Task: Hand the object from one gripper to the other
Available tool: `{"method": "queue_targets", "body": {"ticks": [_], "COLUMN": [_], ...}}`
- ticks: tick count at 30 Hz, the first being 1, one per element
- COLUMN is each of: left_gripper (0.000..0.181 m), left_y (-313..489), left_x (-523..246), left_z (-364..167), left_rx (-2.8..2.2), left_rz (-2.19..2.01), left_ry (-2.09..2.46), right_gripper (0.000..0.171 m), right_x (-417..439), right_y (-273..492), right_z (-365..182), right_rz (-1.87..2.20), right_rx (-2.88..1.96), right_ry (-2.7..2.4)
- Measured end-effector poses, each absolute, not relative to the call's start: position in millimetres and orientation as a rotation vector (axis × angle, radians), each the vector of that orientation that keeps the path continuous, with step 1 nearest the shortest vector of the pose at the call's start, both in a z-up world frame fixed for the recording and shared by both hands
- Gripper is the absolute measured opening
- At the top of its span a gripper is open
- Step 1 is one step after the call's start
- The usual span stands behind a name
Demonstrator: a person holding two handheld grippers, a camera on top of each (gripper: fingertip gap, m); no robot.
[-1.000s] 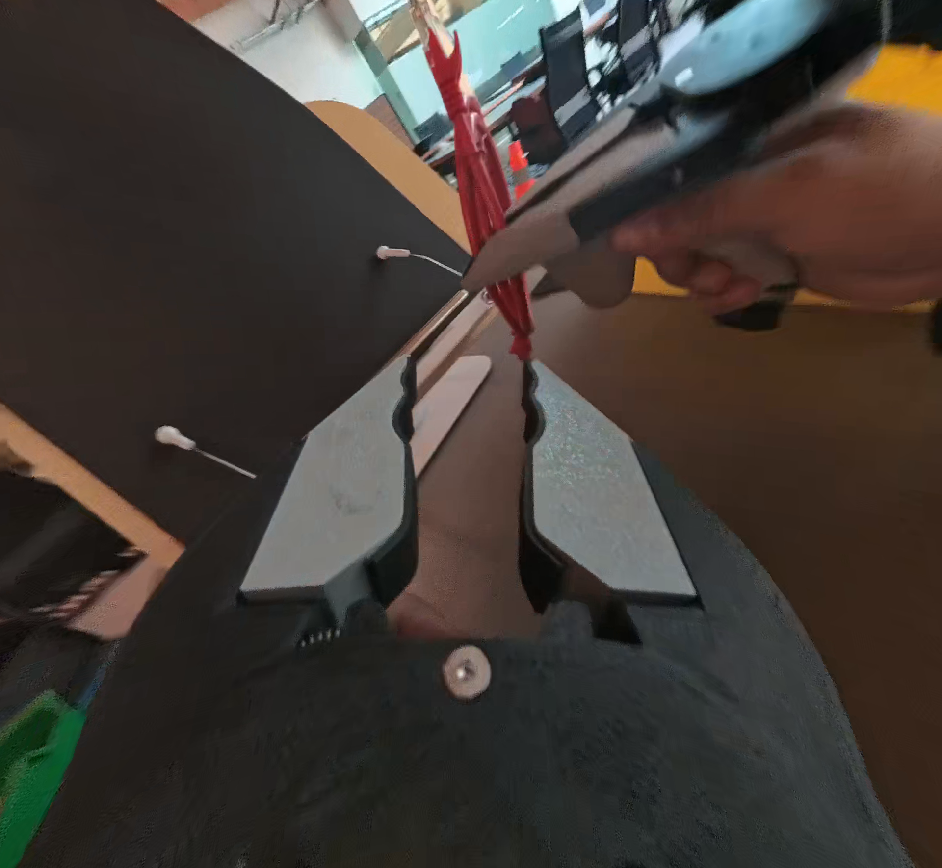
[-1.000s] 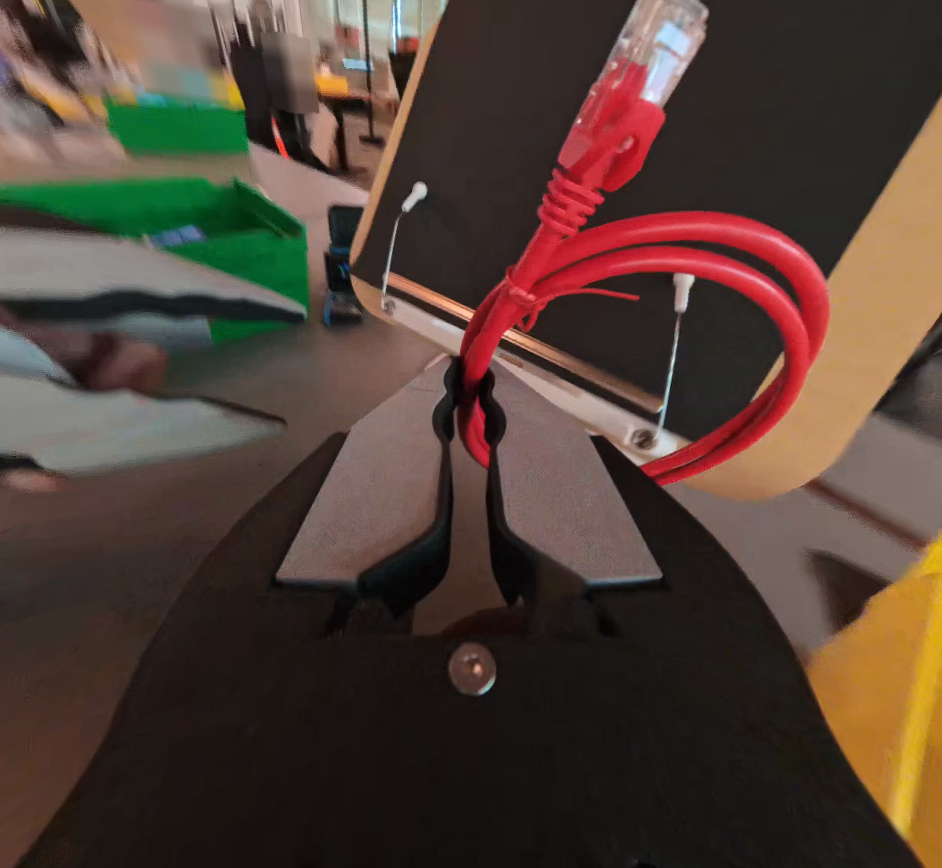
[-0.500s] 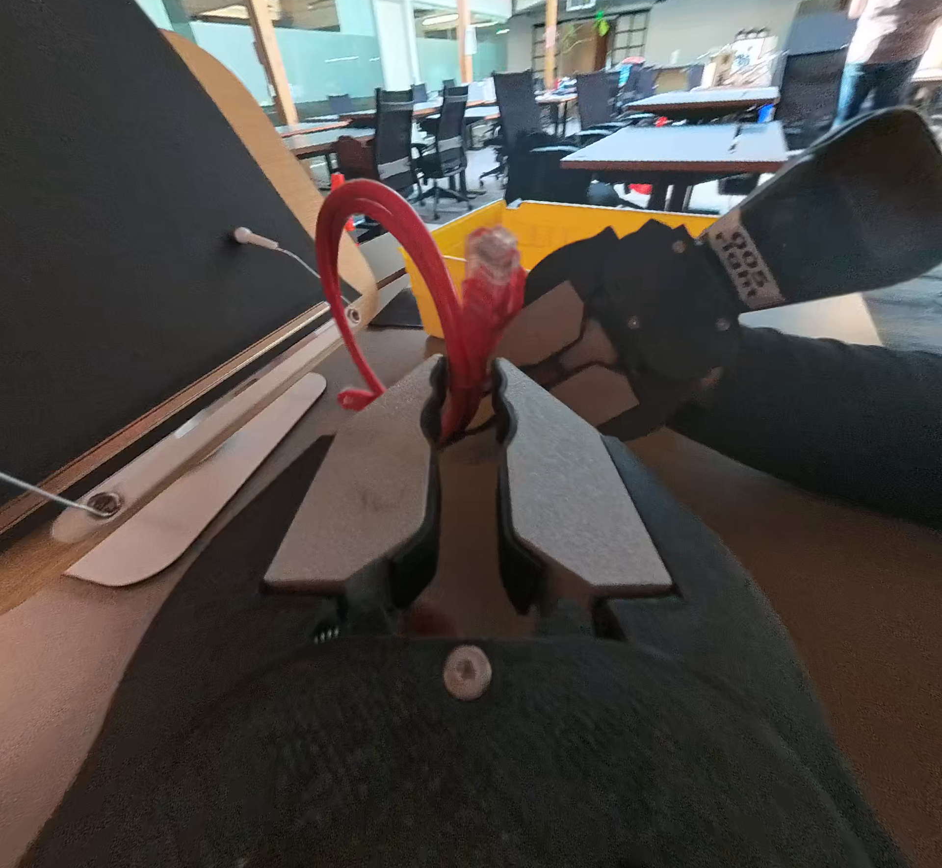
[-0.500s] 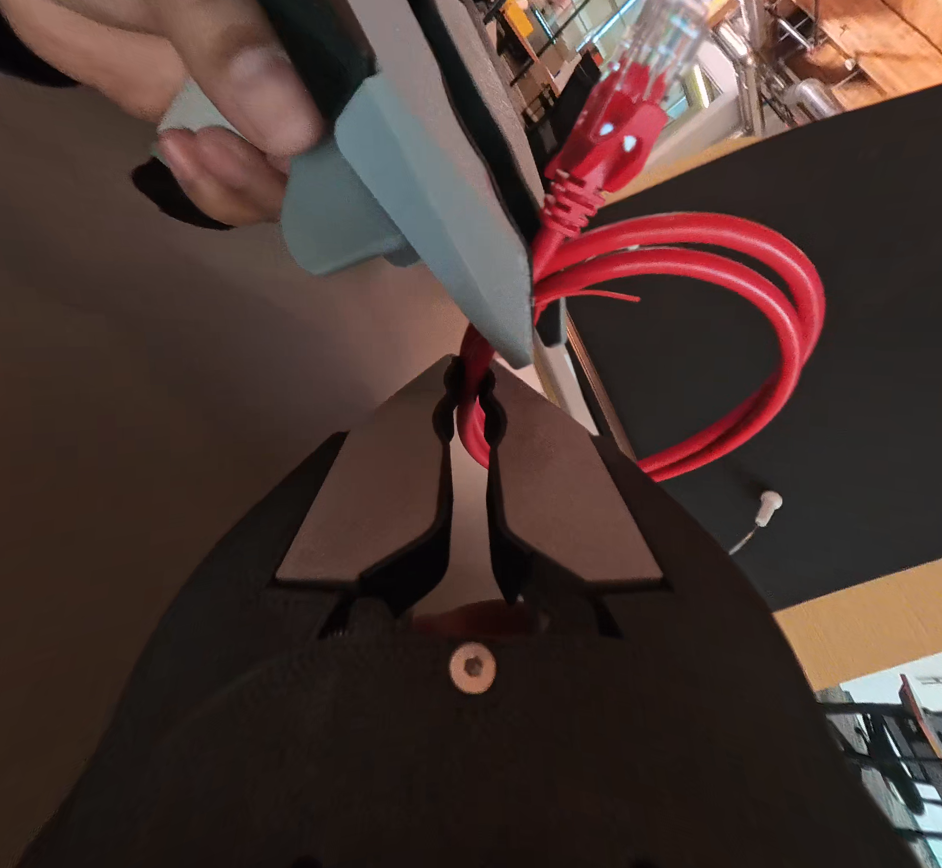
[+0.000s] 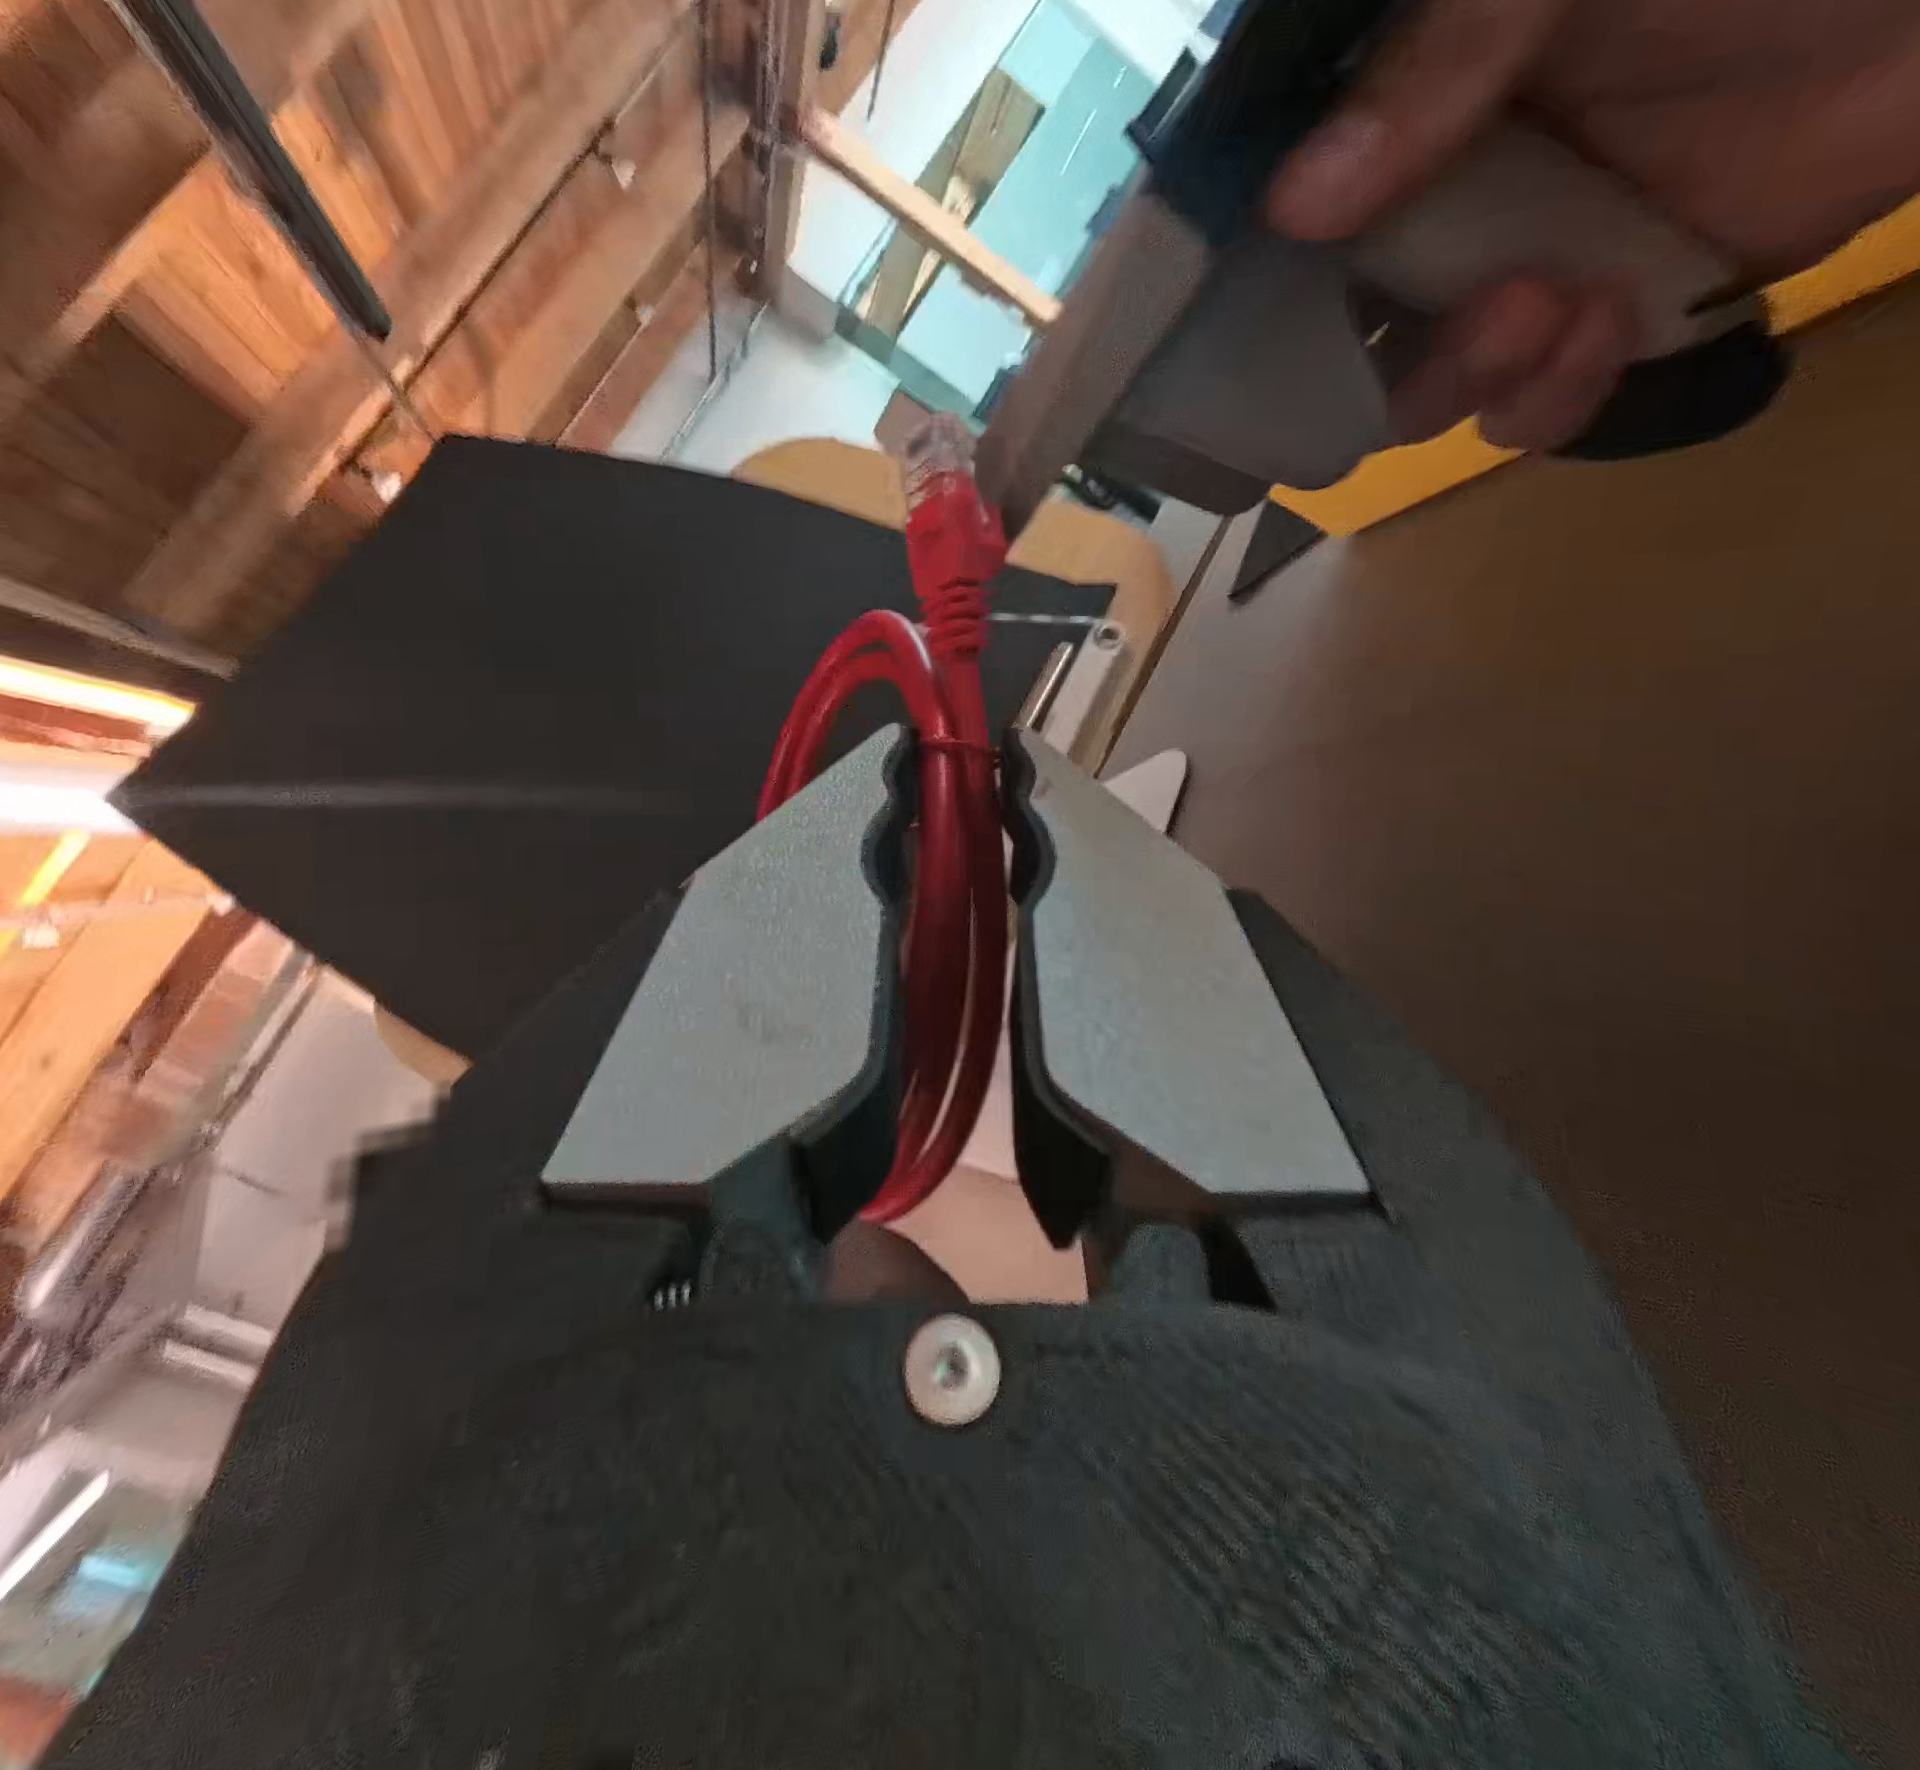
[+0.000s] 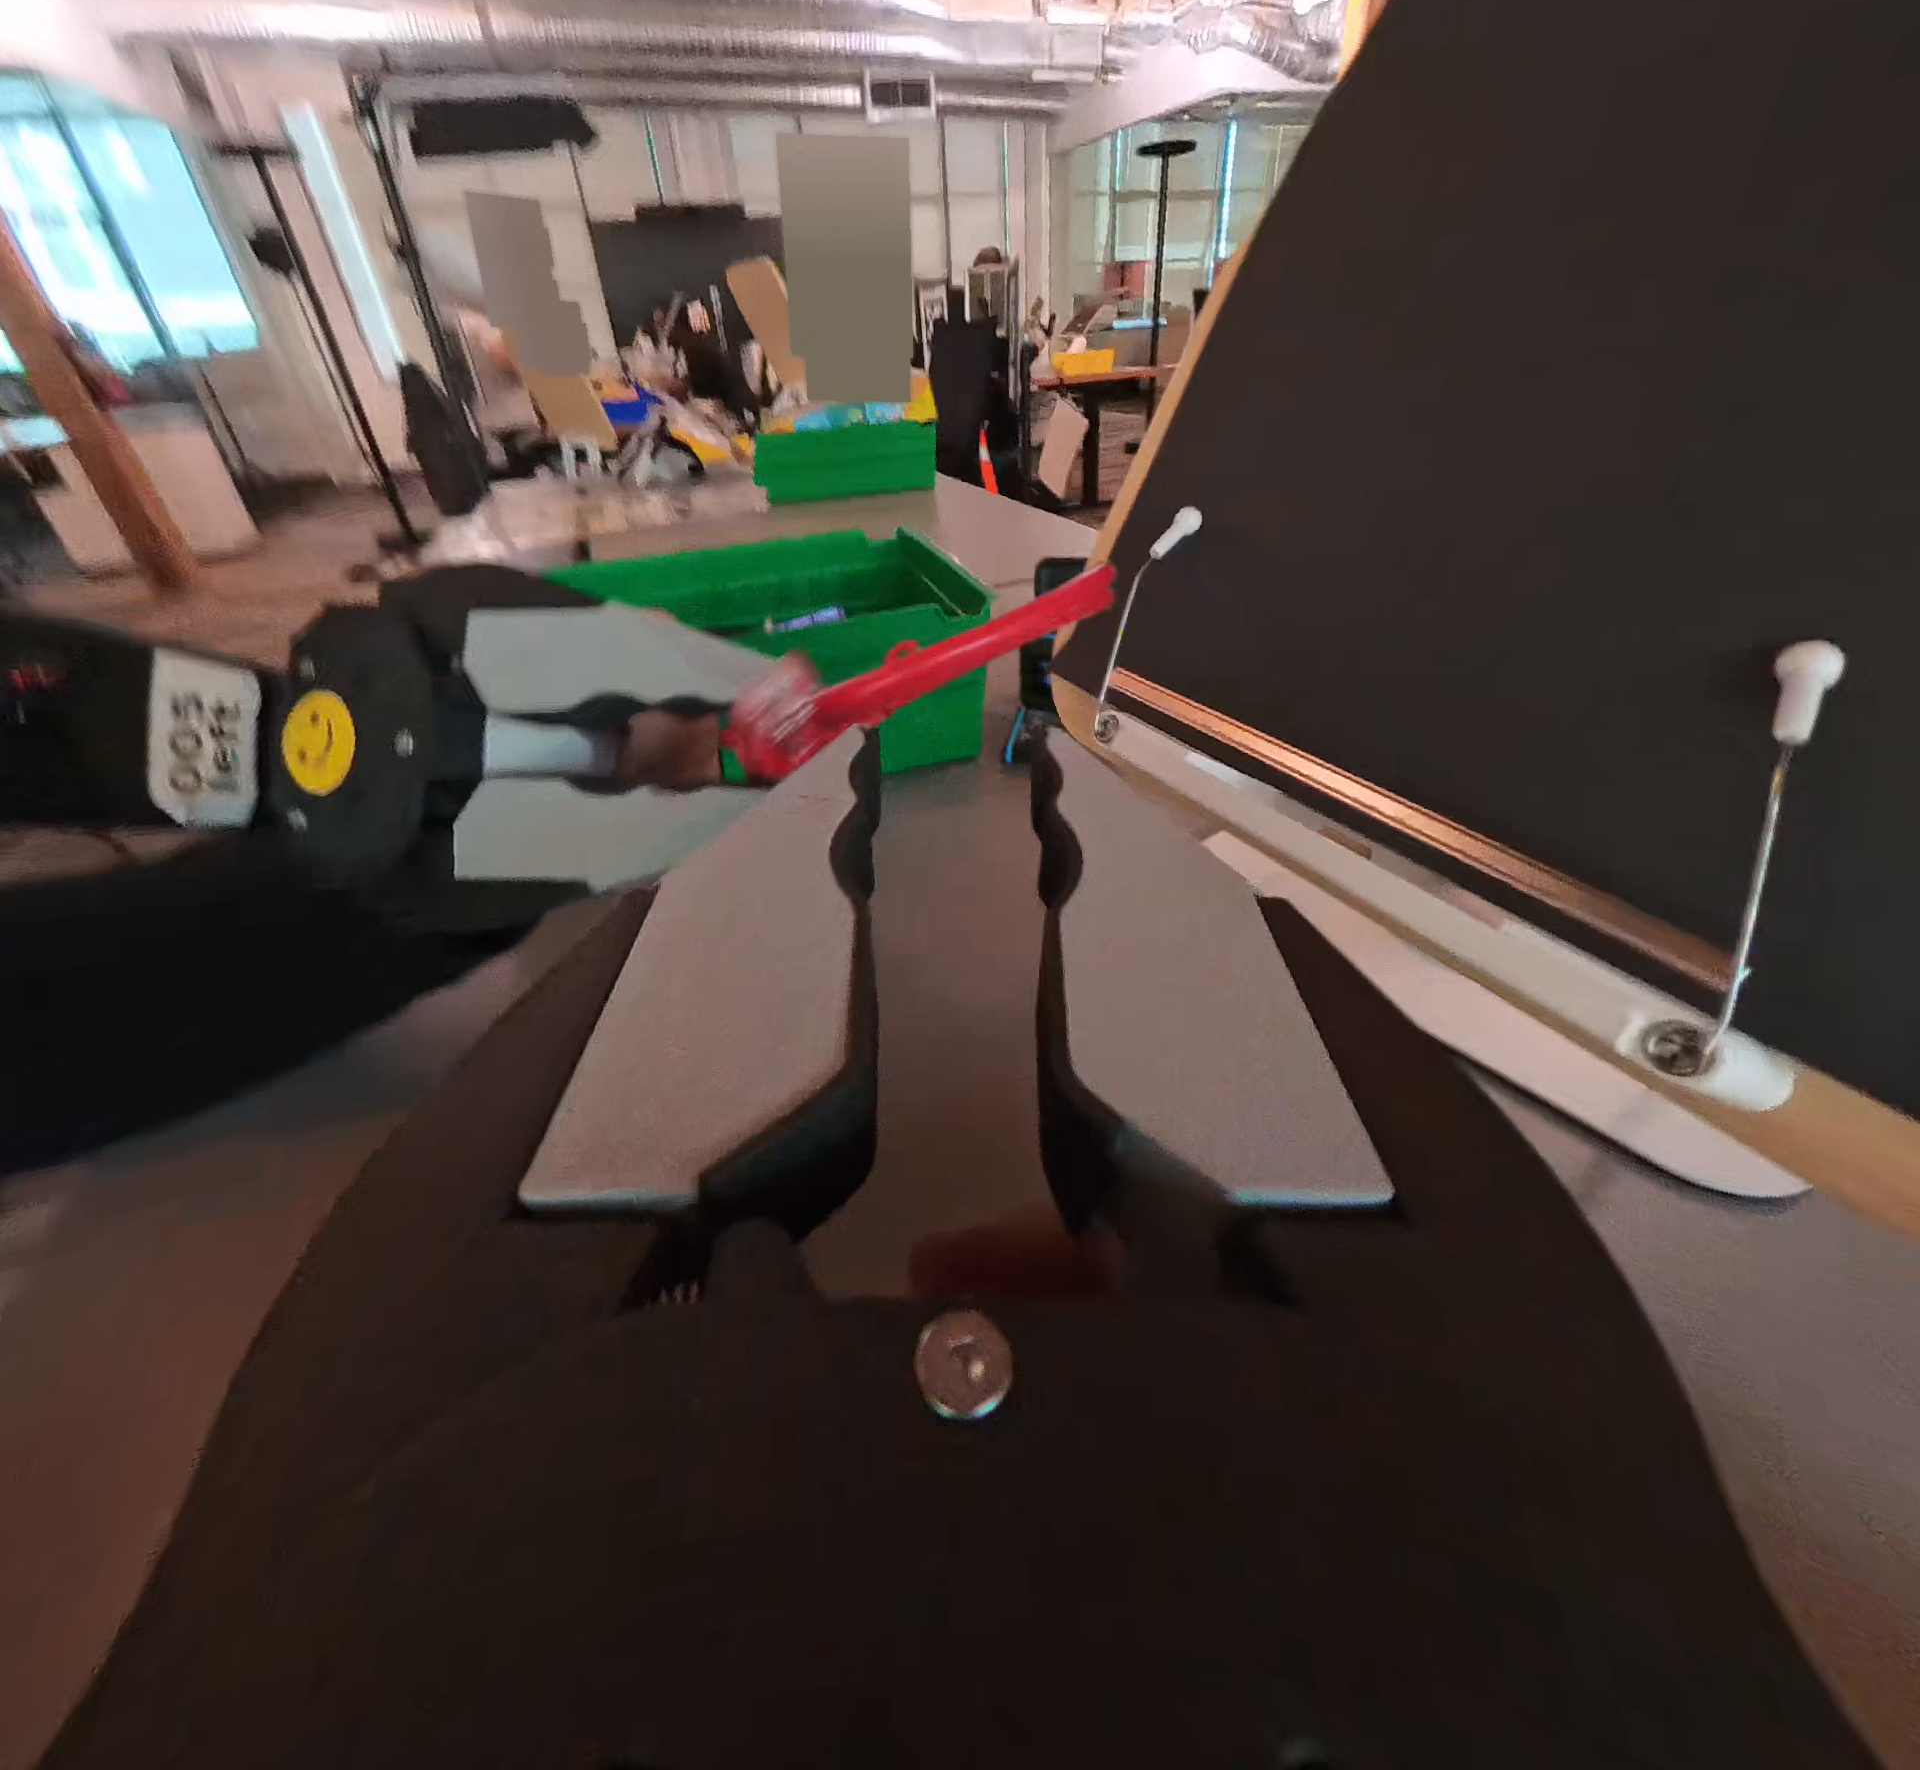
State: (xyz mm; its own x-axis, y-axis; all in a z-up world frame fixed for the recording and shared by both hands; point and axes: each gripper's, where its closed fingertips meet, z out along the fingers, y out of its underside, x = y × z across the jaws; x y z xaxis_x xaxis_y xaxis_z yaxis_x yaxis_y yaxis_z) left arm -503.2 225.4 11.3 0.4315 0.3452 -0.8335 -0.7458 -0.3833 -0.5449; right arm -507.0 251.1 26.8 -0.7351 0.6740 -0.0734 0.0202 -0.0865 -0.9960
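A coiled red network cable (image 5: pixel 951 941) with a clear plug (image 5: pixel 935 463) stands between my left gripper's fingers. My left gripper (image 5: pixel 956 754) is shut on the cable's bundled part, plug pointing away. My right gripper (image 5: pixel 1195 370) shows at the upper right of the left wrist view, held by a hand, just beside the plug. In the right wrist view my right gripper (image 6: pixel 951 764) is open and empty. My left gripper (image 6: pixel 727 733) is there at the left, holding the red cable (image 6: pixel 935 660), which sticks out to the right above my open fingers.
A black board with a wooden rim (image 6: pixel 1558 370) leans at the right, with white pegs (image 6: pixel 1808 681) on wires. A green bin (image 6: pixel 831 598) stands behind on the table. A yellow bin (image 5: pixel 1382 484) sits at the far edge of the brown table (image 5: pixel 1558 889). The tips of both grippers are at nearly the same place.
My right gripper has let go of the cable and opened. My left gripper has shut on the cable and holds it alone. The two grippers have drawn apart.
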Motion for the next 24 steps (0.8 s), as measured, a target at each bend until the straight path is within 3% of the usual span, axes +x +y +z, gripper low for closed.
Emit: {"method": "queue_targets", "body": {"ticks": [6, 11, 14, 17, 22, 24], "left_gripper": [0.013, 0.013, 0.013, 0.013, 0.018, 0.024], "left_y": [230.3, 239.6, 243.9, 248.4, 250.3, 250.9], "left_x": [-484.3, -469.8, -464.8, -463.4, -470.0, -469.7], "left_z": [9.1, -6.7, -15.4, -24.1, -29.3, -35.5], "left_rx": [-1.531, -1.546, -1.554, -1.58, -1.642, -1.693], "left_rz": [1.207, 1.25, 1.241, 1.255, 1.162, 1.027], "left_ry": [0.492, 0.656, 0.711, 0.747, 0.627, 0.566], "right_gripper": [0.017, 0.038, 0.039, 0.018, 0.013, 0.003], "right_x": [-507.6, -512.1, -512.2, -513.5, -516.1, -519.4], "right_y": [267.3, 256.1, 249.3, 247.4, 251.3, 256.8], "right_z": [40.8, 14.7, 7.7, -2.2, 1.7, 3.7], "right_rz": [2.185, 2.131, 2.149, 2.169, 2.074, 2.0], "right_rx": [-0.933, -1.047, -1.097, -1.166, -1.085, -1.061], "right_ry": [-1.608, -1.782, -1.826, -1.895, -1.883, -1.85]}}
